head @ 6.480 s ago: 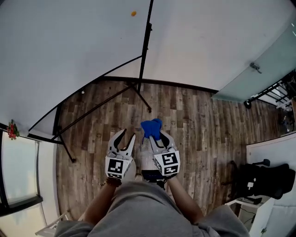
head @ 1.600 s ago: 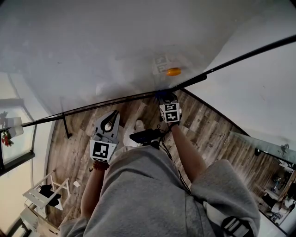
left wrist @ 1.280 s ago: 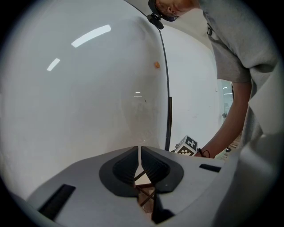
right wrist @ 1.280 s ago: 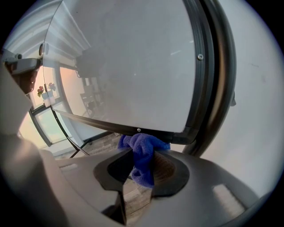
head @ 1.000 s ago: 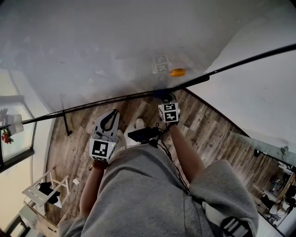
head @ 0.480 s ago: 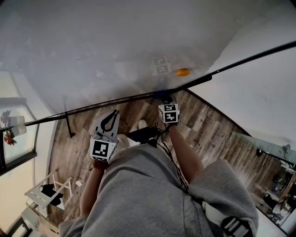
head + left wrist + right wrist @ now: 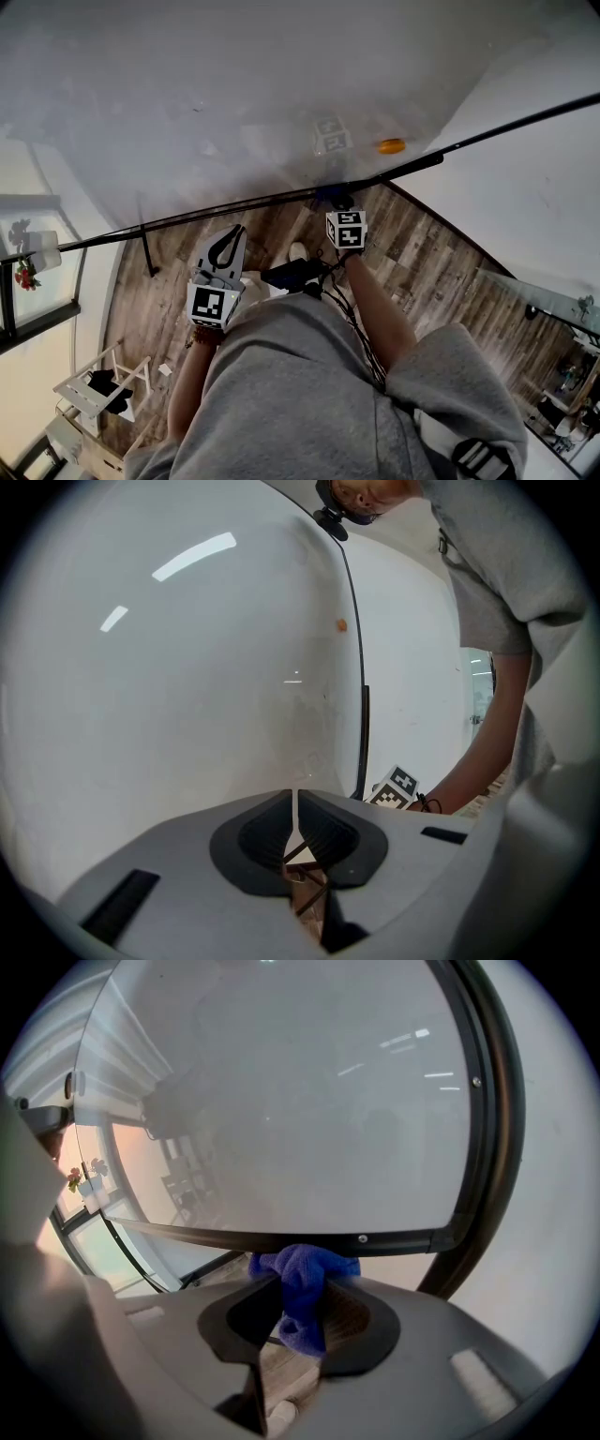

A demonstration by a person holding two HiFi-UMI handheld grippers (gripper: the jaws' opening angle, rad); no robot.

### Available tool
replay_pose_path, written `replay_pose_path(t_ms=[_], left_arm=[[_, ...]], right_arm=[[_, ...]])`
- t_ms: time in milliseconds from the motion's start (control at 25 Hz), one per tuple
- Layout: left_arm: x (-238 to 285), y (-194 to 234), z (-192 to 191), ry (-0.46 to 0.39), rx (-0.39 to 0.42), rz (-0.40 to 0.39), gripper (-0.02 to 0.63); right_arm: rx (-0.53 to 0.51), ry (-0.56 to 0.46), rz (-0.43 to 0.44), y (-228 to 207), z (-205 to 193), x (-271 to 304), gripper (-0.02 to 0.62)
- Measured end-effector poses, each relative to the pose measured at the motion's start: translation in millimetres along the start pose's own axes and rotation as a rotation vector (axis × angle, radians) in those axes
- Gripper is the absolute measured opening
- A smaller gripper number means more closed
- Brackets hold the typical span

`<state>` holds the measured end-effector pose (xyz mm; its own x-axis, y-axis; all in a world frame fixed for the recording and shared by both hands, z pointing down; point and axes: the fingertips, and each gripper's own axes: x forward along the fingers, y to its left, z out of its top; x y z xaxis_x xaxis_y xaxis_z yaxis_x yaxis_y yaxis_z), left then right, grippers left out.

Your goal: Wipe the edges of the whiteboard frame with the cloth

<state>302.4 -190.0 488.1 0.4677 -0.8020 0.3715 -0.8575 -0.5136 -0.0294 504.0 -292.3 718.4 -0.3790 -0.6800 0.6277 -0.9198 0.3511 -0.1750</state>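
The whiteboard (image 7: 234, 103) fills the top of the head view, and its black bottom frame edge (image 7: 234, 206) runs across below it. My right gripper (image 7: 333, 201) is shut on the blue cloth (image 7: 327, 193), which presses against that edge. In the right gripper view the cloth (image 7: 302, 1279) bunches between the jaws of the right gripper (image 7: 302, 1290), touching the black frame (image 7: 281, 1239) close to its corner (image 7: 466, 1227). My left gripper (image 7: 231, 236) hangs lower left, shut and holding nothing. In the left gripper view the left gripper (image 7: 296, 803) points at the white board surface (image 7: 187, 696).
An orange magnet (image 7: 391, 146) sticks to the board above the right gripper. A black stand leg (image 7: 147, 255) drops to the wooden floor (image 7: 422, 253). A white chair (image 7: 94, 386) stands at lower left, and a glass panel (image 7: 539, 300) at right.
Since the earliest frame I have come up to the board and the cloth has reached its bottom edge. Over the last second the left gripper drifted slightly right; the right gripper stayed on the frame.
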Motion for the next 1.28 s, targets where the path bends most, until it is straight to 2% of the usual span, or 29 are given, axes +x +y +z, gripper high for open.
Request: replay_pose_path(t_ms=[200, 400, 560, 1280], left_arm=[[-5, 3, -10, 0.021, -0.005, 0.0, 0.028], [-10, 4, -10, 0.007, -0.016, -0.015, 0.027], [-10, 9, -10, 0.001, -0.016, 0.01, 0.026], [-27, 33, -21, 0.004, -0.037, 0.026, 0.028]], right_arm=[[0.01, -0.001, -0.001, 5, 1, 2, 0.115], [0.0, 0.003, 0.011, 15, 0, 3, 0.114], [-0.008, 0.008, 0.027, 20, -1, 5, 0.115], [-0.036, 0.024, 0.071, 58, 0, 15, 0.114]])
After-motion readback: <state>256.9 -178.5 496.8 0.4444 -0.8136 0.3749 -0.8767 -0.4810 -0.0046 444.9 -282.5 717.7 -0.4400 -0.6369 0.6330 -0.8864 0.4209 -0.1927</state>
